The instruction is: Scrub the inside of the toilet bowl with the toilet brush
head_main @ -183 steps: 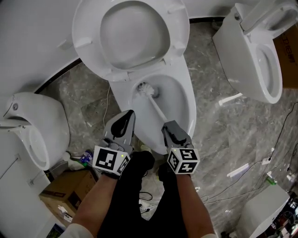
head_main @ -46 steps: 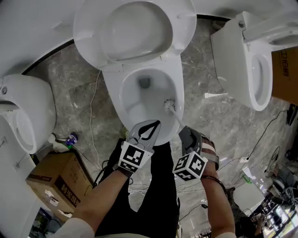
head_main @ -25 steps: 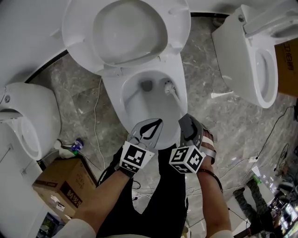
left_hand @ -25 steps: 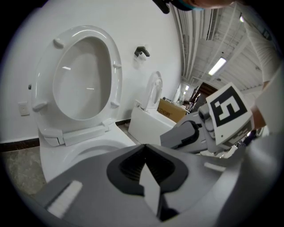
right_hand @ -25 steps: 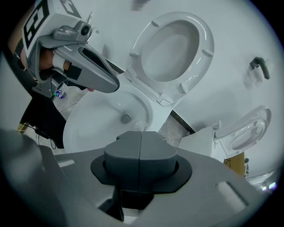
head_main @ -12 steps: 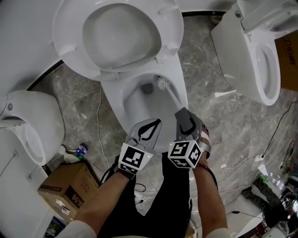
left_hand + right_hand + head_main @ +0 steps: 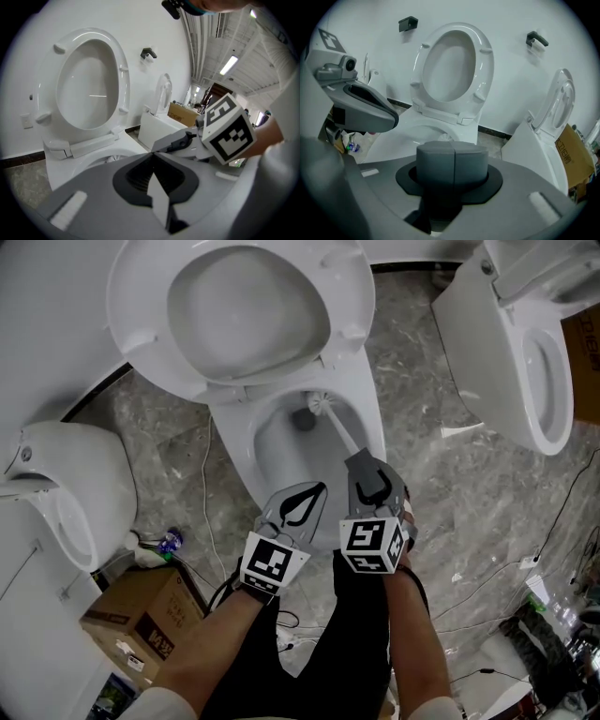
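Right gripper is clamped shut on the handle of the toilet brush; its bristle head sits inside the toilet bowl, at the far wall beside the drain hole; left gripper has jaws pressed together on nothing, hovering over the near rim; seat is raised.

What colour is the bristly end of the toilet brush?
White. The bristles show best in the head view.
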